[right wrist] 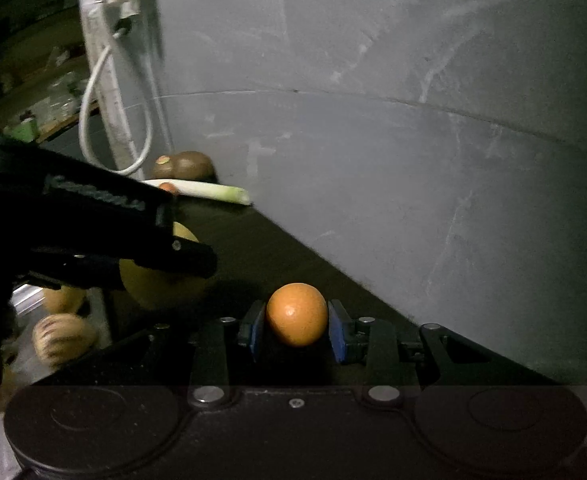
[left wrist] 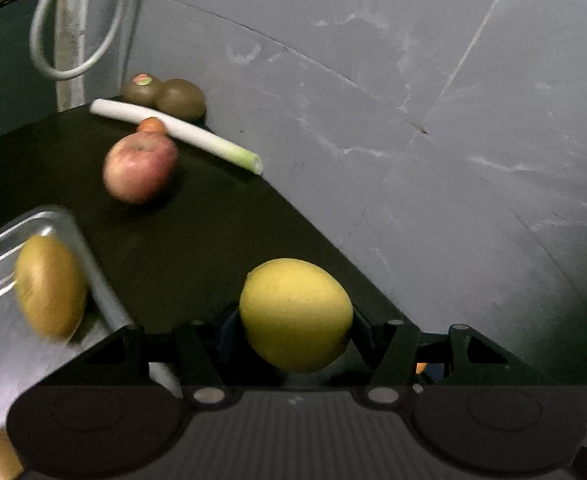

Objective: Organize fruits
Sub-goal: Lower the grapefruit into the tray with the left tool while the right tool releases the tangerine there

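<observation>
In the left wrist view my left gripper (left wrist: 296, 326) is shut on a yellow lemon (left wrist: 296, 314), held above the dark table (left wrist: 197, 240). A metal tray (left wrist: 93, 264) at the lower left holds a kiwi (left wrist: 49, 286). Farther back lie a red apple (left wrist: 139, 168), a small orange fruit (left wrist: 151, 125) and two kiwis (left wrist: 165, 96). In the right wrist view my right gripper (right wrist: 296, 328) is shut on a small orange (right wrist: 296, 314) between blue pads (right wrist: 339, 330). The left gripper (right wrist: 93, 236) with the lemon (right wrist: 161, 284) shows at the left there.
A white and green leek (left wrist: 177, 132) lies across the table's back corner. A grey wall (left wrist: 413, 120) runs close along the table's right edge. White cables (left wrist: 73, 24) hang beside a post at the back left. The tray (right wrist: 25, 296) with kiwis (right wrist: 63, 338) sits at the lower left.
</observation>
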A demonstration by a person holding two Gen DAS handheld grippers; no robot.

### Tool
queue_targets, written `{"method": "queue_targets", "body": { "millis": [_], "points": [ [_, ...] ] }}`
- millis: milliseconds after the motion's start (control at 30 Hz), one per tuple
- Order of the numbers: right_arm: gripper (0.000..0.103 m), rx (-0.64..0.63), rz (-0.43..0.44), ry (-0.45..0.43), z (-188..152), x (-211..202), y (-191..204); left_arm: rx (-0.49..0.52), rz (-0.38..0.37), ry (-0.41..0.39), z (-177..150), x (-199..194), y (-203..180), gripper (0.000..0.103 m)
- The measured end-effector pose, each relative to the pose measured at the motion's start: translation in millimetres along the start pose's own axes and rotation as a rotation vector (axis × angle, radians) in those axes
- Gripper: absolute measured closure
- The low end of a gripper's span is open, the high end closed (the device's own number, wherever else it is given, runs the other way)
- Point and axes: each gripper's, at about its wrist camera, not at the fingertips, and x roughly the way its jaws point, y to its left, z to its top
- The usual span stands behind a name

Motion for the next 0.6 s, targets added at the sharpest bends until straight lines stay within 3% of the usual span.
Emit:
{"method": "queue_targets", "body": {
  "millis": [300, 600],
  "points": [
    [0.068, -0.111, 0.106, 0.008, -14, -52, 28, -0.115, 0.037, -0.070, -49, -77, 23, 0.041],
    [0.068, -0.202, 0.245, 0.056, -33, -74, 80, -0.298, 0.158, -0.096, -108, -129, 68, 0.041]
  ]
}}
